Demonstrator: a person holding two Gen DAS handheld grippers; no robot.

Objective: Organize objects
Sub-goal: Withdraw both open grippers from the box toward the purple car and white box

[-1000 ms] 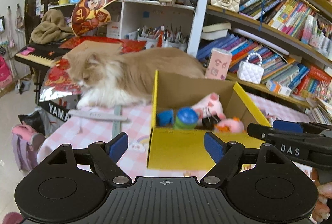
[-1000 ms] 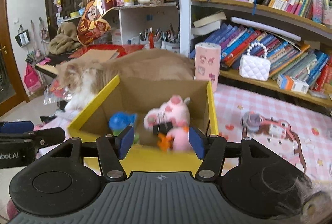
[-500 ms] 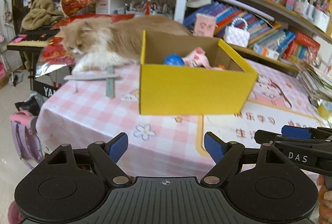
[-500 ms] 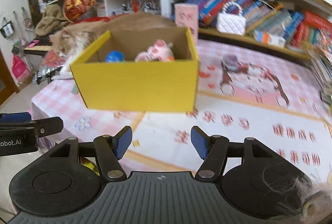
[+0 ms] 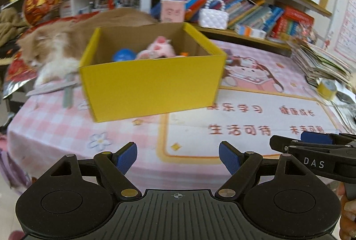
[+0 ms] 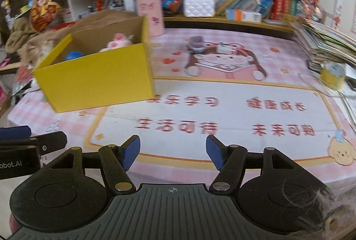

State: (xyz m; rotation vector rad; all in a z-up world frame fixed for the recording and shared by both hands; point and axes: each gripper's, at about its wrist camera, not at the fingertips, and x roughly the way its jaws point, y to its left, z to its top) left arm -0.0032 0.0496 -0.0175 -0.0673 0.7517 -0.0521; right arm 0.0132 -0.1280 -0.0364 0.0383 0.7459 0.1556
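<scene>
Toys already sit in the yellow box (image 5: 153, 82) — a pink plush (image 5: 159, 49) and a blue ball (image 5: 123, 55) show above its rim, at about eleven o'clock from the left gripper (image 5: 178, 156). Both the left gripper and the right gripper (image 6: 172, 152) hang at the table's near edge with fingers spread and nothing between them. Judging by this, the packing step looks finished or paused. Next would be finding another loose item — perhaps the yellow tape roll (image 6: 332, 75) at two o'clock — and reaching well across the pink tablecloth (image 6: 233, 115).
</scene>
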